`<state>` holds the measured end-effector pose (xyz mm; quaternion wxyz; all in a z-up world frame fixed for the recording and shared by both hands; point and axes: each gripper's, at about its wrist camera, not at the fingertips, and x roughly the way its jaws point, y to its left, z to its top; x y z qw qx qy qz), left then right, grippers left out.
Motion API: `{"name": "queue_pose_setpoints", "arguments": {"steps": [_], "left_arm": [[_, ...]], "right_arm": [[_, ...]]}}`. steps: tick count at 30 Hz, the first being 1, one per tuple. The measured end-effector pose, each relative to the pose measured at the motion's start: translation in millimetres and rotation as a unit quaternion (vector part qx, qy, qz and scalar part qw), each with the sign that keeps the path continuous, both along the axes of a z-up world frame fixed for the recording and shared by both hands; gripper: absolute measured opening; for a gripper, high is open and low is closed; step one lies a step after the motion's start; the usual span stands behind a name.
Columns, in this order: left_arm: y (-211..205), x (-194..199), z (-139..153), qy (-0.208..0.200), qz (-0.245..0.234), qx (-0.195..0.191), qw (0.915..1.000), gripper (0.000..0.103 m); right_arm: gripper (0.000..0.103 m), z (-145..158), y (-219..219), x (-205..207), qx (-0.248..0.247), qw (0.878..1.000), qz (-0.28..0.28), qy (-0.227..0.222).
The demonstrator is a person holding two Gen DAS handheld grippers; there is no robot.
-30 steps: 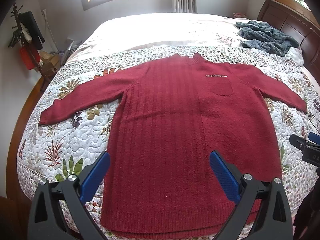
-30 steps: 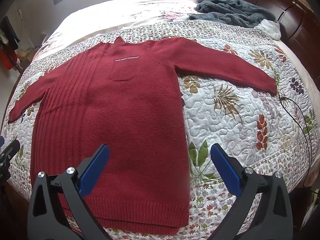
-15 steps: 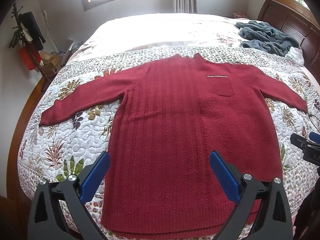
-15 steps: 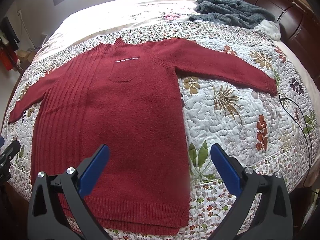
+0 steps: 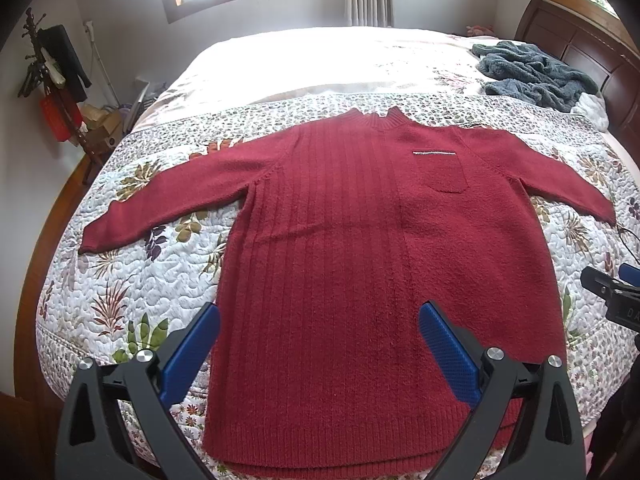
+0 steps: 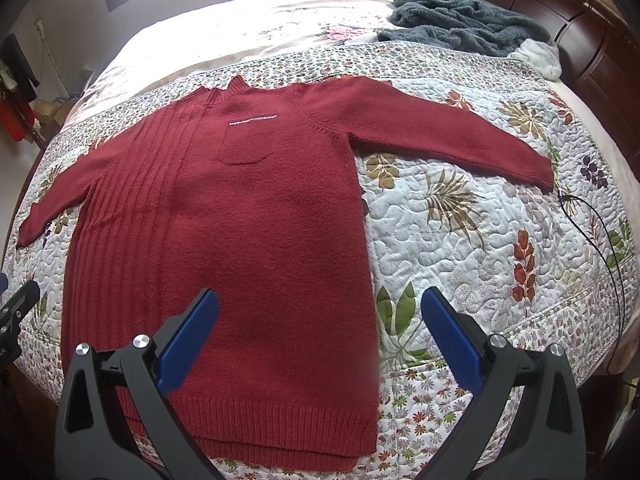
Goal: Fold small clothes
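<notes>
Left gripper (image 5: 318, 344): jaws wide apart, empty, held above the sweater's lower body, apparently poised to start.
Right gripper (image 6: 320, 332): spread, empty, over the sweater's right hem edge.
Sweater (image 5: 360, 240): flat, face up on the quilt (image 5: 132, 300), sleeves out, ready for folding.
Pocket (image 6: 243, 142): flat; contents cannot be told.
Grey blanket (image 6: 460, 20): heaped well apart, near the headboard (image 6: 592, 40).

Red sweater (image 5: 360, 248) flat, sleeves outspread

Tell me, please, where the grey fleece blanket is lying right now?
The grey fleece blanket lies bunched at the far right of the bed, beside the dark wooden headboard, well beyond the red sweater.
</notes>
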<state>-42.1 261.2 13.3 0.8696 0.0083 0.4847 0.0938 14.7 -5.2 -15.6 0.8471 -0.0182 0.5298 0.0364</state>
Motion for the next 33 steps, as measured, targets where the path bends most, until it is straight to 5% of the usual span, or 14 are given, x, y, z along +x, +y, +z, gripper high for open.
{"name": "queue_pose_setpoints", "arguments": {"steps": [8,13,18,26,33], "left_arm": [[-4,6,-6,-0.002,-0.014,-0.002,0.9999,0.099],[-8,31,-24,0.007,-0.039,-0.048,0.9981,0.099],[-25,82,-35,0.009,-0.050,-0.057,0.9971,0.099],[-63,164,-33,-0.018,-0.054,-0.082,0.9951,0.099],[-97,214,-36,-0.030,-0.070,-0.078,0.9941,0.099]], "right_arm": [[0.100,0,-4,1,0.007,1.000,0.004,-0.012],[0.100,-9,-41,21,0.038,0.999,-0.011,-0.030],[0.100,-16,-132,72,0.046,0.995,-0.084,-0.019],[0.100,-55,-317,159,0.082,0.971,-0.225,0.021],[0.099,-103,-391,217,0.126,0.961,-0.237,0.065]]}}
